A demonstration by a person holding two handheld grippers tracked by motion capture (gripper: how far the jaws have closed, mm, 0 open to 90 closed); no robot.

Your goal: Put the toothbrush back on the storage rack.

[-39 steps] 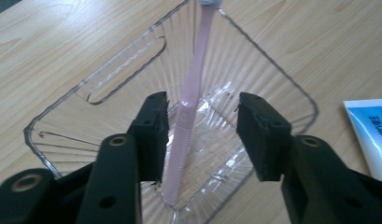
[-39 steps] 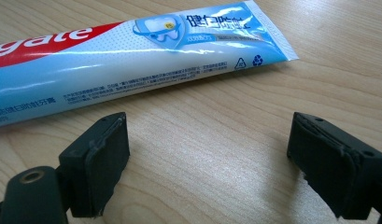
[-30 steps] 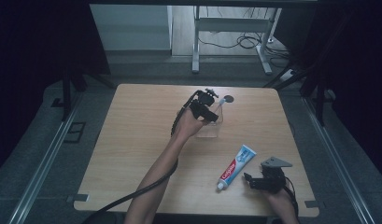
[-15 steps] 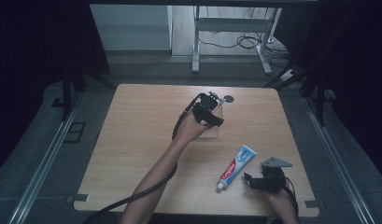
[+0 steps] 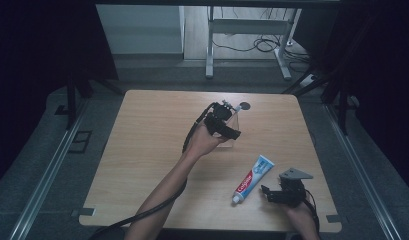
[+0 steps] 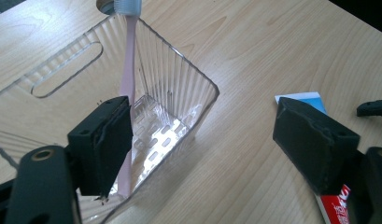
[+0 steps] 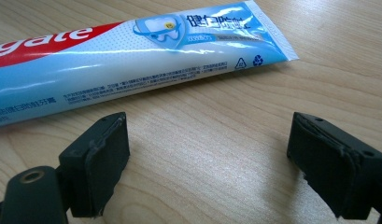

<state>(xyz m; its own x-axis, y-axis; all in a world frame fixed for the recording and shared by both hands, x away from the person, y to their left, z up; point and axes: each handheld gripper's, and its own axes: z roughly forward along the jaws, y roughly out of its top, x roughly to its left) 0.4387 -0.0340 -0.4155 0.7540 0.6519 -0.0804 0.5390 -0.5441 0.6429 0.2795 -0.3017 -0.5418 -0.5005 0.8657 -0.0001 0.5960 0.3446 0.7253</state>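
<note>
On the table (image 5: 142, 150), one toothbrush (image 6: 128, 79) in one clear holder (image 6: 179, 79), one toothpaste tube (image 5: 253, 178), two claws — left (image 6: 202, 140), right (image 7: 207, 158) — wide open, empty.

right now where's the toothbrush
In the left gripper view the pink toothbrush stands inside the clear ribbed holder, leaning on its far rim, just beyond the left tongs.

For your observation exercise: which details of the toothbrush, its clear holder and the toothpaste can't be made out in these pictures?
- Toothbrush: the top edge of the left gripper view cuts off its head.
- Clear holder: a left finger covers part of it.
- Toothpaste: cap end runs off the right gripper view; small print too fine to read.
</note>
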